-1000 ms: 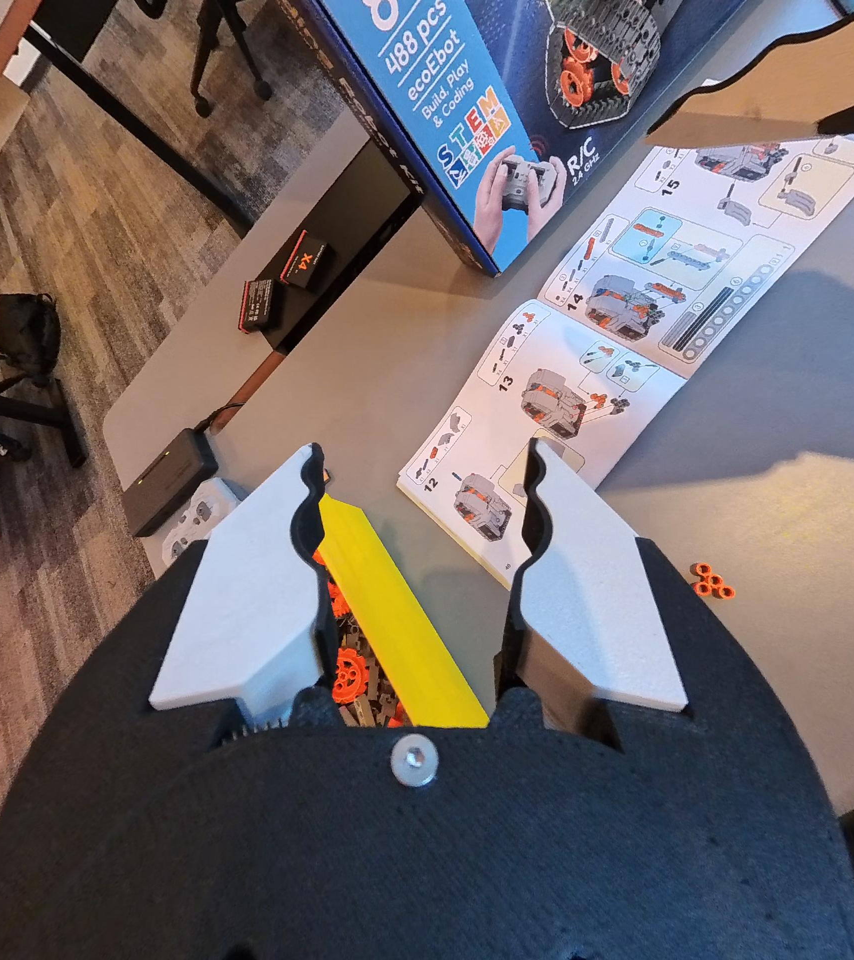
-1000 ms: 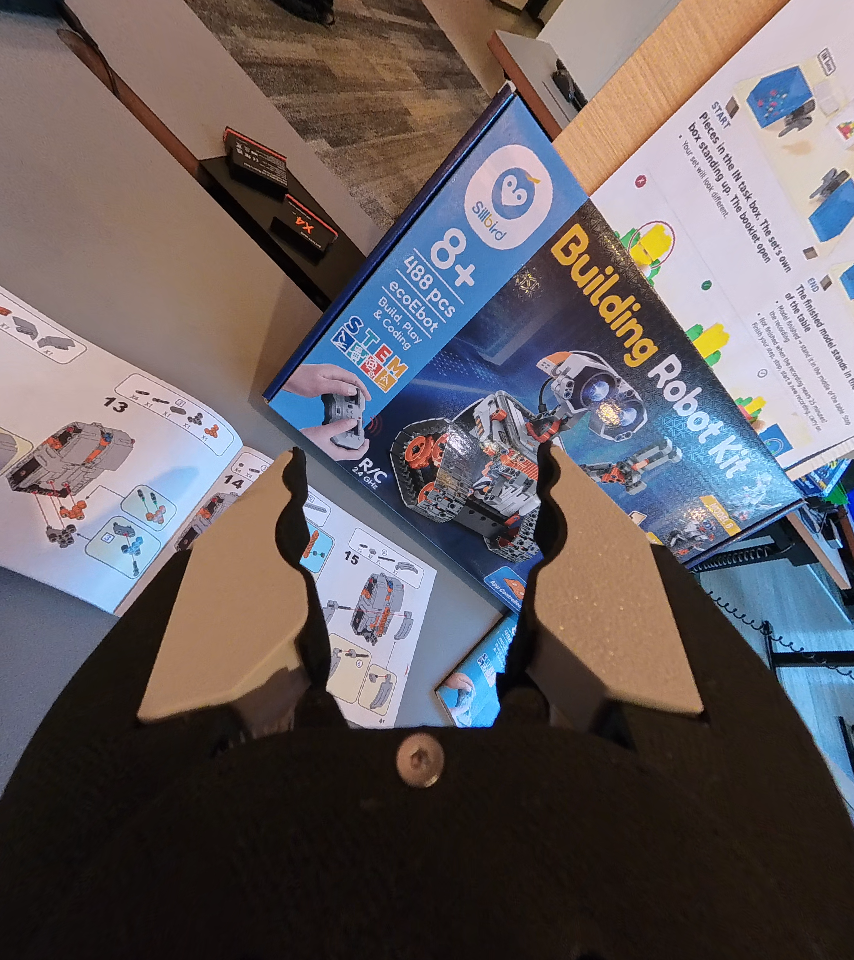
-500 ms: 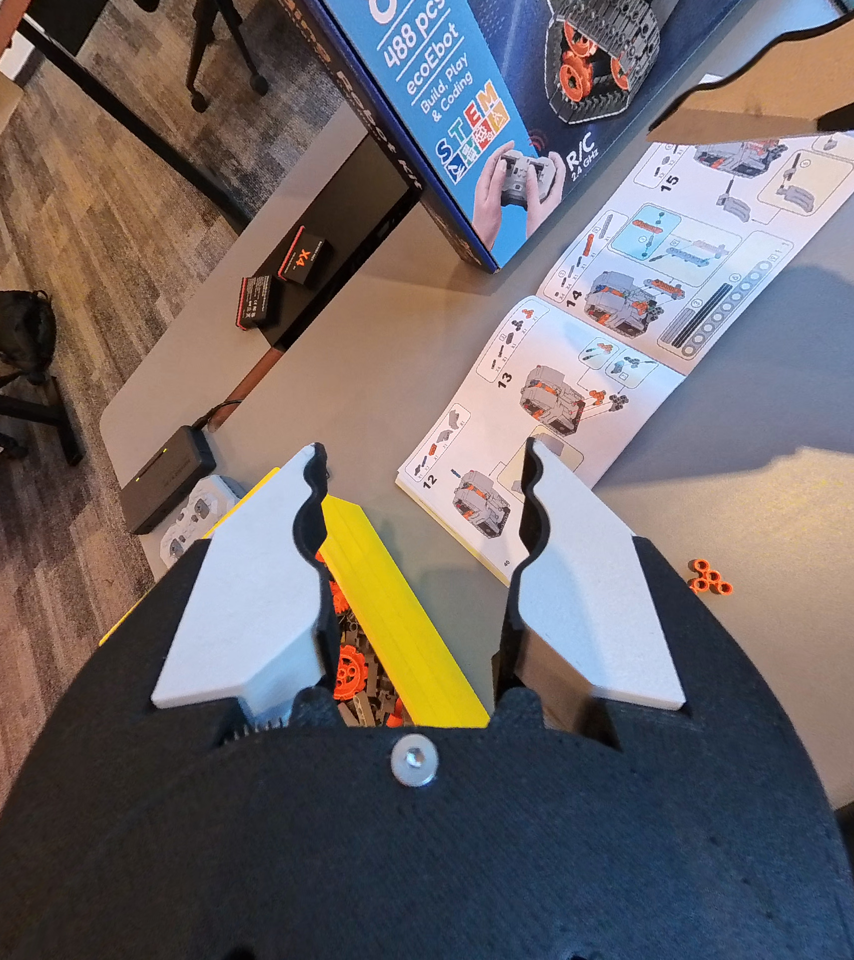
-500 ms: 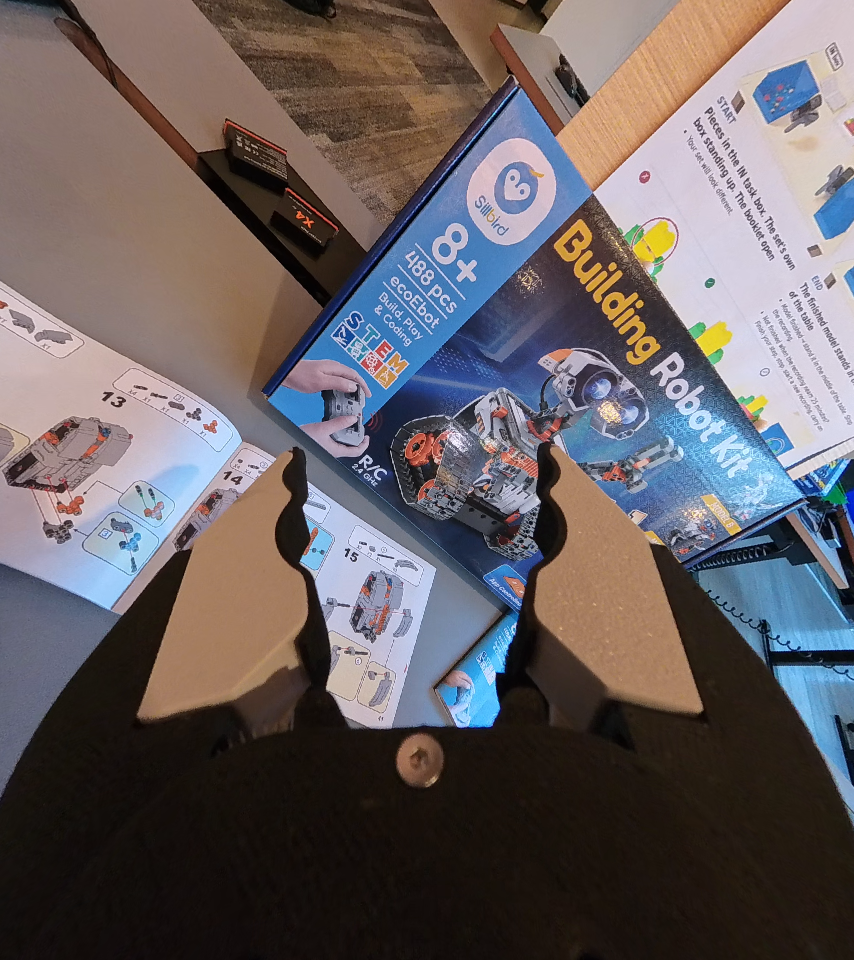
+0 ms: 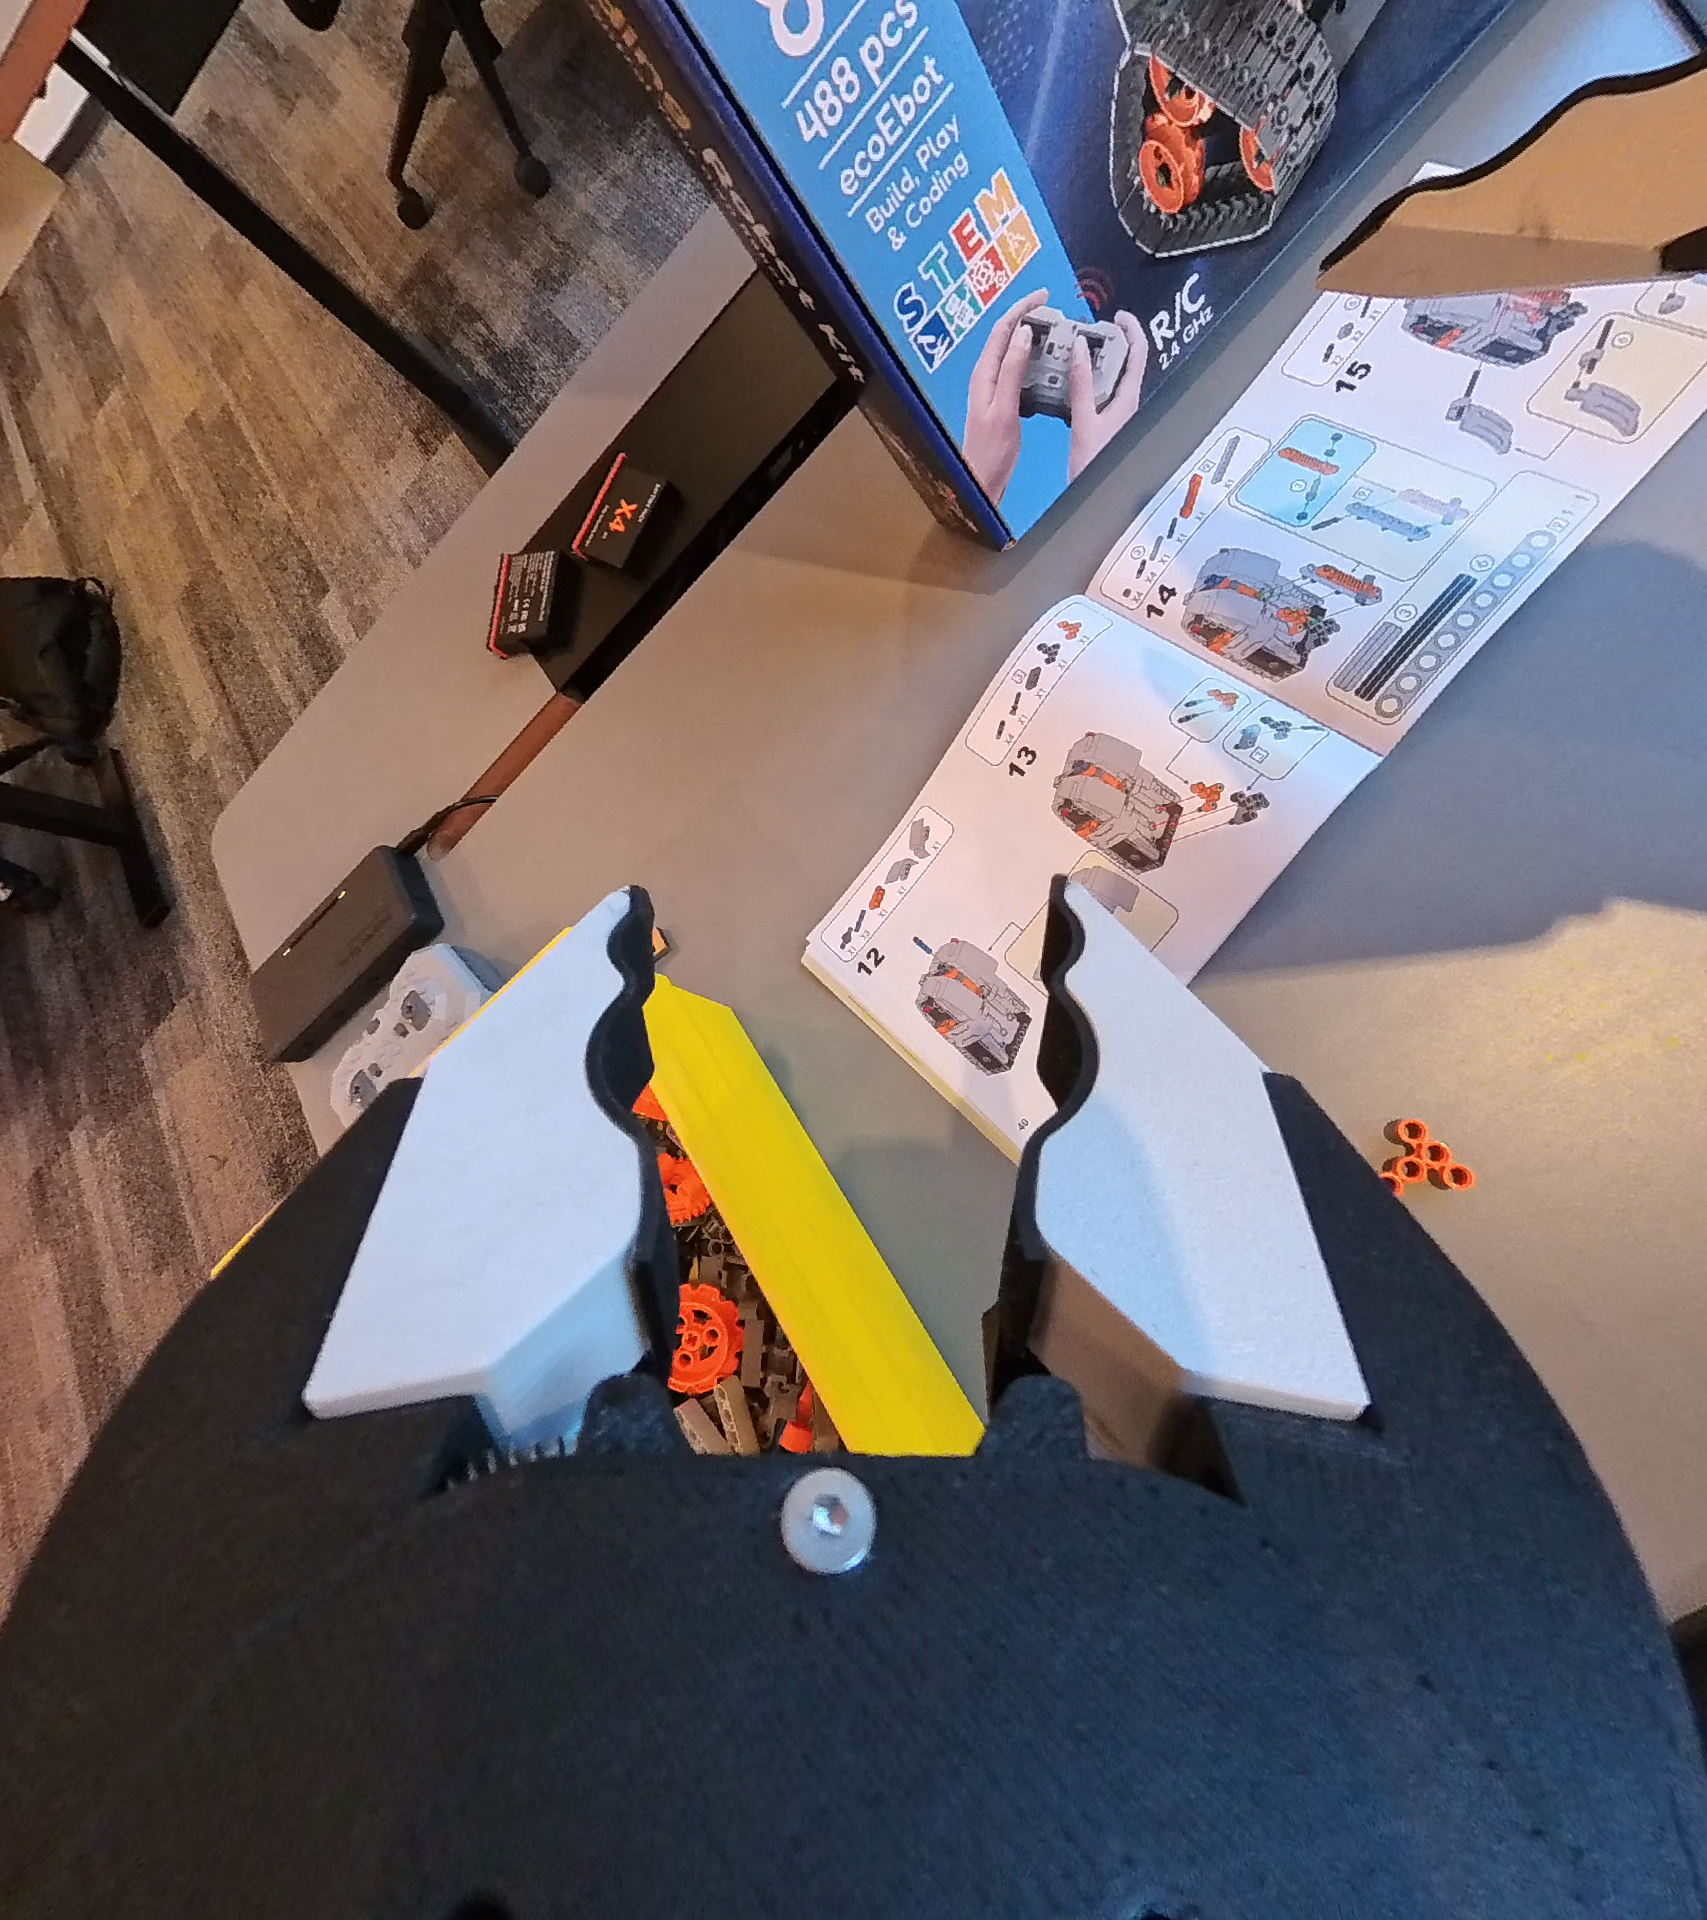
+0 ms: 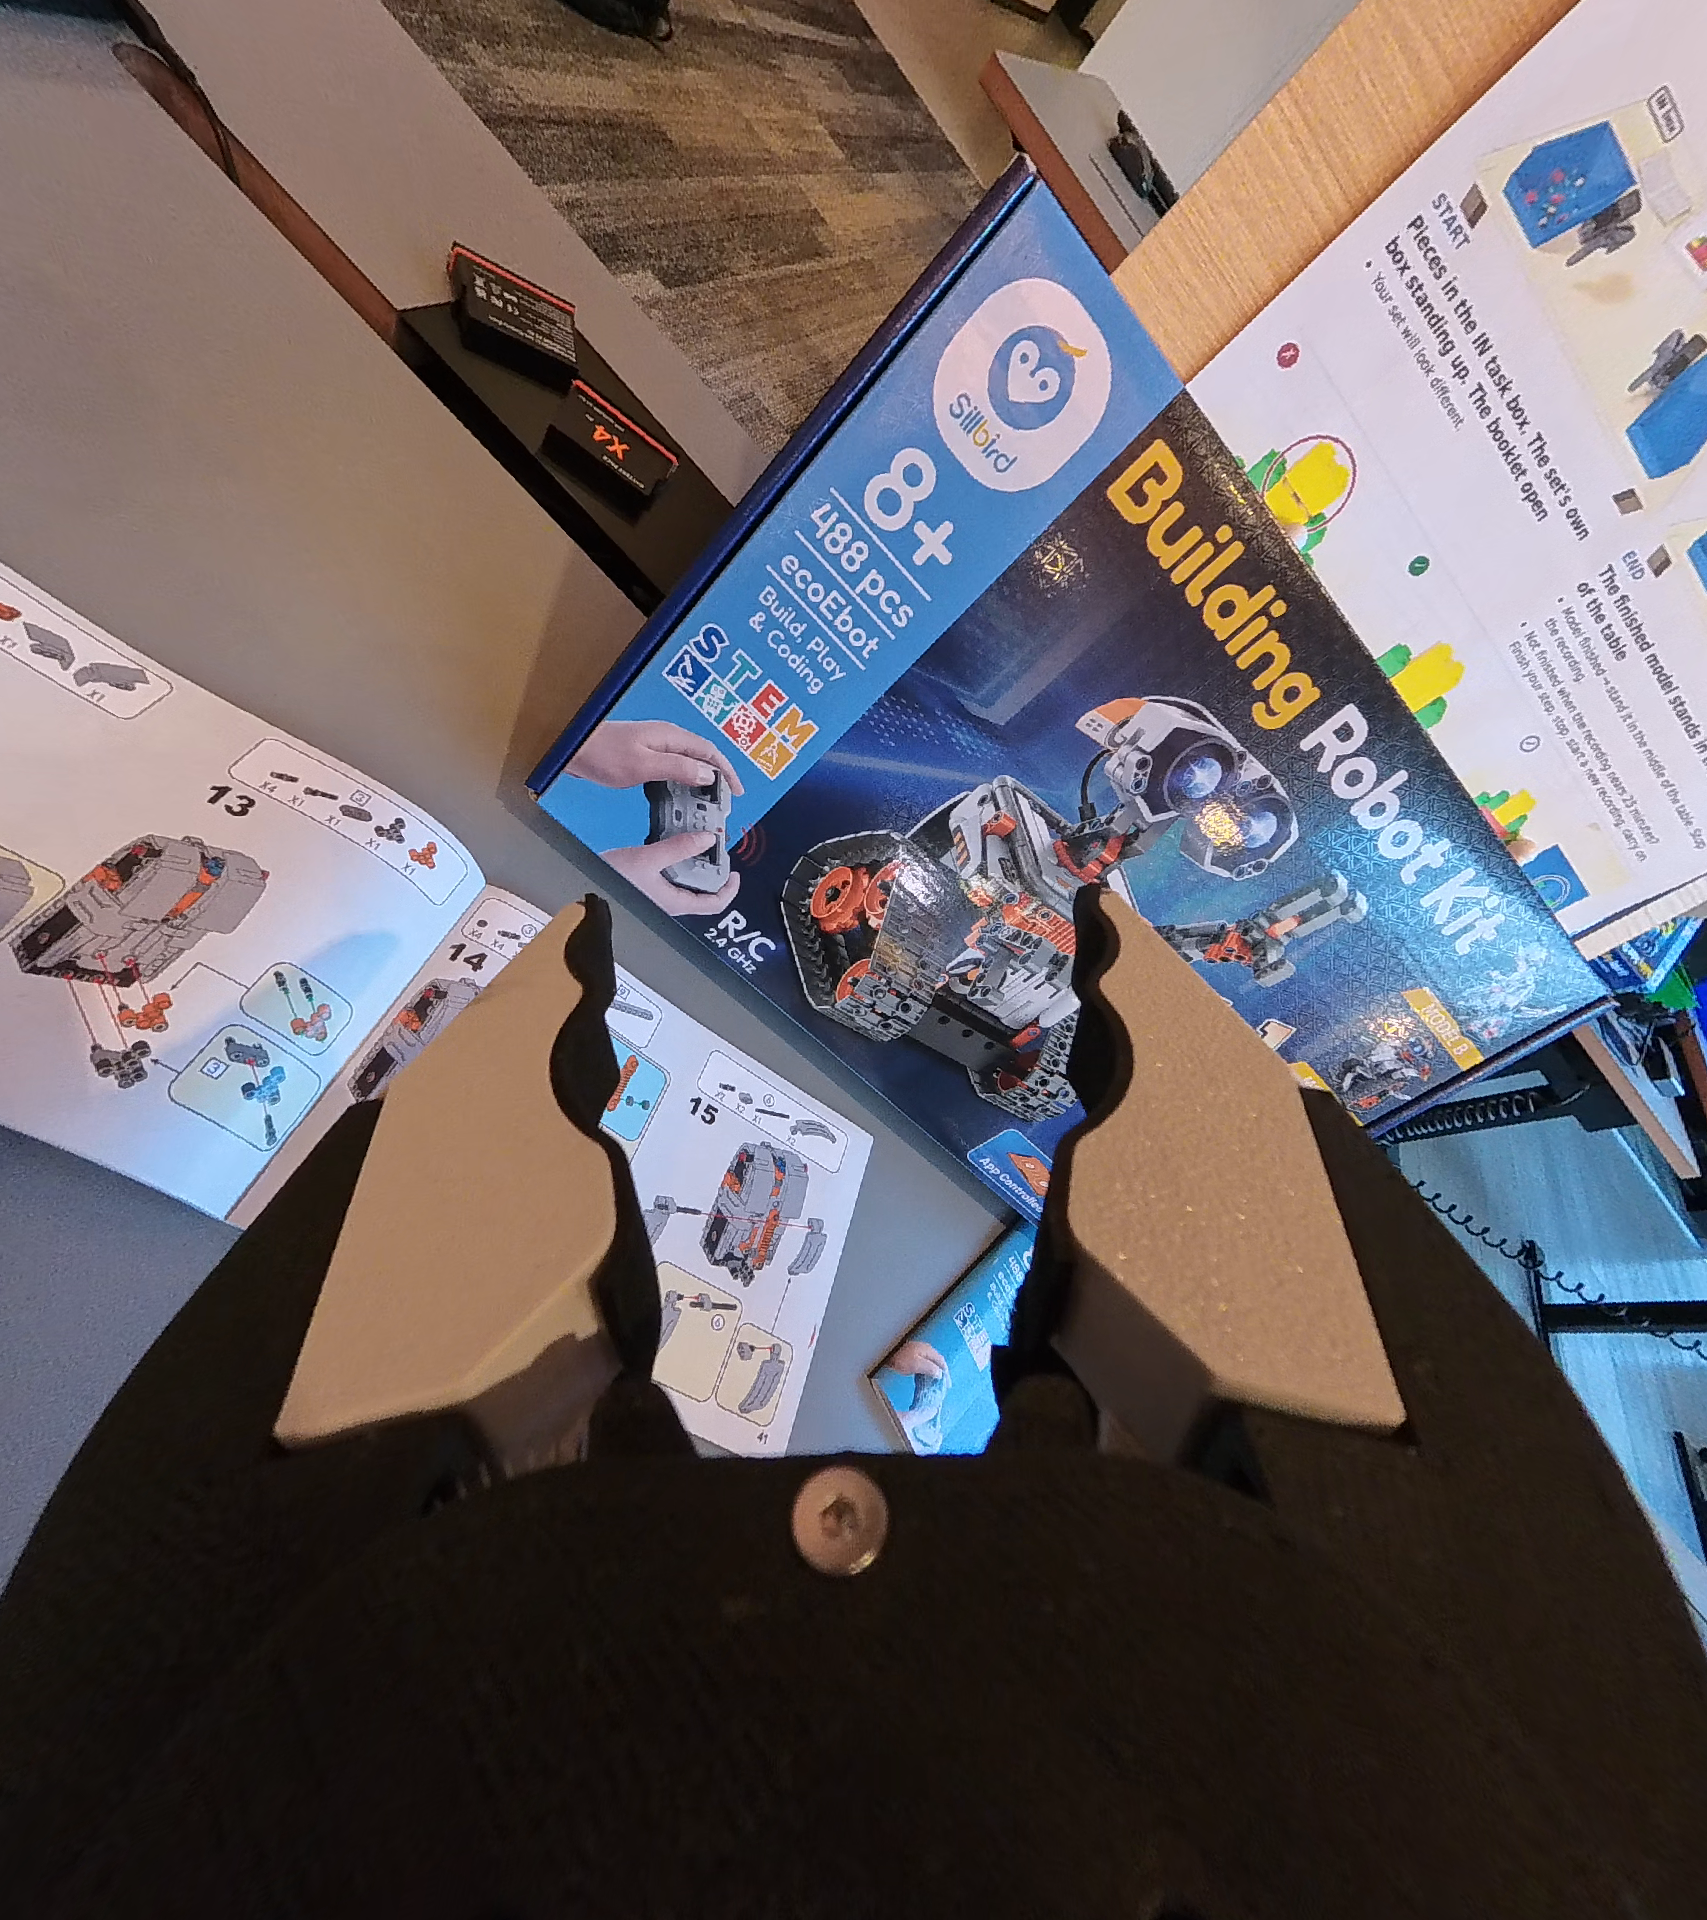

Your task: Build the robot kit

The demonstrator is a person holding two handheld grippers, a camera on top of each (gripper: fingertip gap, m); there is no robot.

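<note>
My left gripper (image 5: 849, 914), jaws wide and empty, hangs over a yellow tray (image 5: 807, 1216) of parts, the booklet (image 5: 1192, 727) at one o'clock. My right gripper (image 6: 844, 914), equally wide and empty, hangs above the kit box (image 6: 1088, 748), booklet at nine o'clock.

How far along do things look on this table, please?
Laid out: the instruction booklet lies open beside the kit box, and the yellow tray holds loose orange and grey parts. In hand: nothing; the left hand-held gripper and right hand-held gripper are both open. Untouched: a small orange piece lies alone on the table; no built model shows.
</note>
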